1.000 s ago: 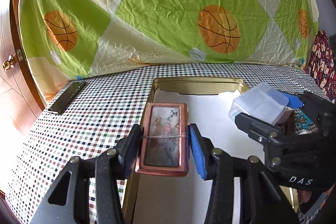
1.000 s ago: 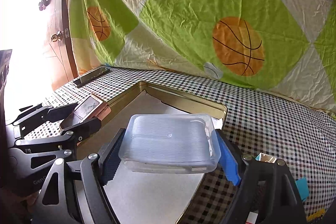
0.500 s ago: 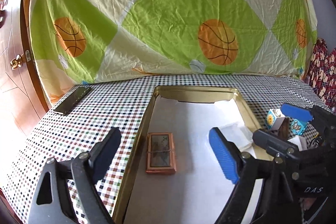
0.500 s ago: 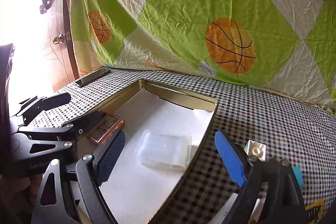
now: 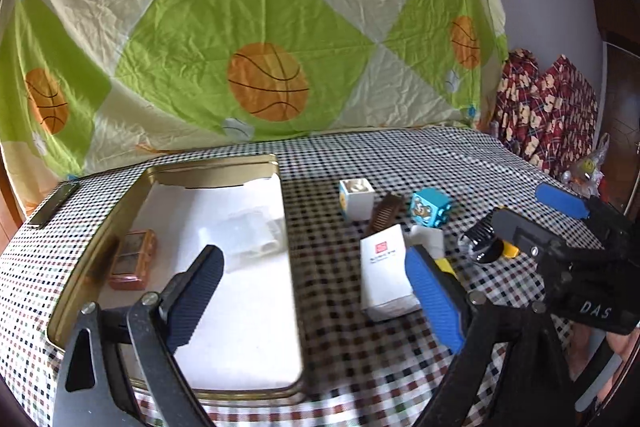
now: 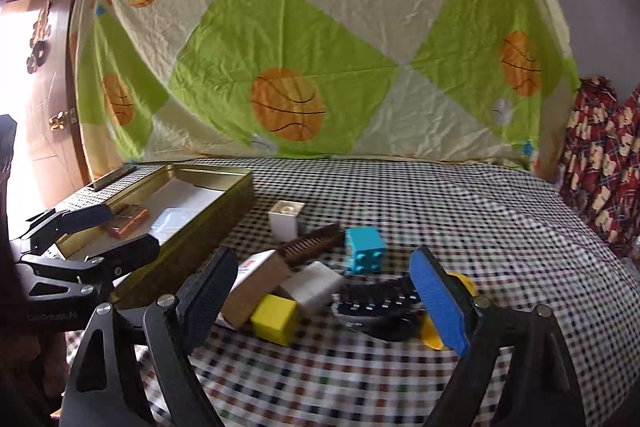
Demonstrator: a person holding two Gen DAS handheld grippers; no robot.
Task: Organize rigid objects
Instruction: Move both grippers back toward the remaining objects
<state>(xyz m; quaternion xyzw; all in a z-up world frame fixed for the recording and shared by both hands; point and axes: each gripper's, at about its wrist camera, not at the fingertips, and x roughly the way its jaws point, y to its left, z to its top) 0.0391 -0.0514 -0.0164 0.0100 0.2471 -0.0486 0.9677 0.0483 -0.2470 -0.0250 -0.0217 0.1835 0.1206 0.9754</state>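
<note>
A gold tin tray (image 5: 286,227) (image 6: 224,203) lies on the checkered table. In it lie a copper framed picture (image 5: 134,259) (image 6: 126,221) and a clear plastic box (image 5: 252,235) (image 6: 172,221). My left gripper (image 5: 316,299) is open and empty over the tray's right edge. My right gripper (image 6: 324,301) is open and empty above a pile: a white box with a red logo (image 5: 386,275) (image 6: 256,283), a yellow block (image 6: 276,319), a blue block (image 5: 430,207) (image 6: 365,250), a white cube (image 5: 357,199) (image 6: 286,219), a brown comb (image 5: 384,215) (image 6: 312,247) and a dark watch (image 6: 376,303).
A dark flat bar (image 5: 52,207) (image 6: 114,175) lies at the table's left edge. A basketball-print sheet (image 5: 260,27) hangs behind the table. Red patterned cloth (image 5: 540,107) is at the far right. A wooden door (image 6: 36,67) stands on the left.
Both grippers let go of the framed picture and the plastic box in the tray, opened, and swung right toward the pile of loose objects.
</note>
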